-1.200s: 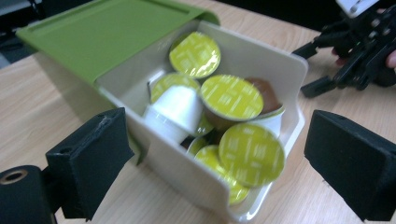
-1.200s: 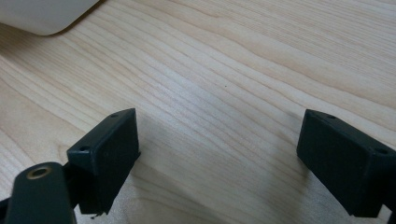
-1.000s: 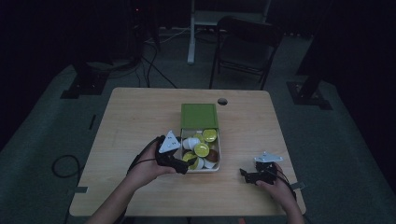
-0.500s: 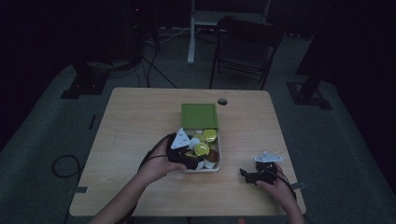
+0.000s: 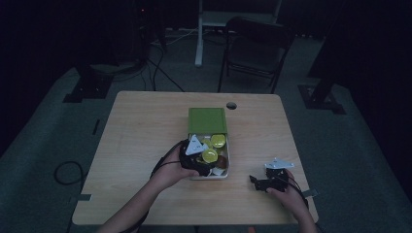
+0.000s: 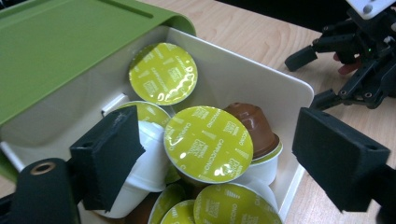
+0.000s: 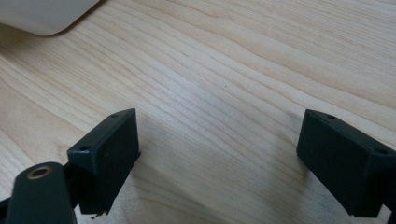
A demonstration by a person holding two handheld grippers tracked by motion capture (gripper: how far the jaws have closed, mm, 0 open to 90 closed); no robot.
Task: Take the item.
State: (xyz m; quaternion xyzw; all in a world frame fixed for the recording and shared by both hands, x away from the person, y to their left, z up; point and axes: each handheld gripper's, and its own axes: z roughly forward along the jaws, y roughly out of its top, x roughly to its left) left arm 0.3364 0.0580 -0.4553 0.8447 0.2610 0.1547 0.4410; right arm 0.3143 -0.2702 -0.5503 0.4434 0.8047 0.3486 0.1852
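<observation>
Since a second ago the left gripper [image 6: 205,154] has slid right over the white box [image 5: 227,160], jaws closing, not yet pinching the yellow-lidded capsule [image 6: 208,144] between them. Centre, then squeeze gently. Right gripper [image 7: 217,158] rests wide, empty.

One white box [image 6: 261,79] stands on one wooden table [image 5: 145,126], and it has one green lid [image 6: 70,46]. In the left gripper view, about six coffee capsules show inside the box. Five of them show a yellow-green foil top: one [image 6: 162,73] leans on the back wall, one [image 6: 208,143] lies in the middle, one [image 6: 149,112] is half hidden behind the jaw, and two [image 6: 236,205] are at the bottom edge. One brown capsule [image 6: 254,123] lies beside the middle one. More capsules may lie under these; this cannot be told. Two grippers are in the high view, the left gripper [image 5: 197,160] and the right gripper [image 5: 272,177]. One chair [image 5: 255,48] stands behind the table.
</observation>
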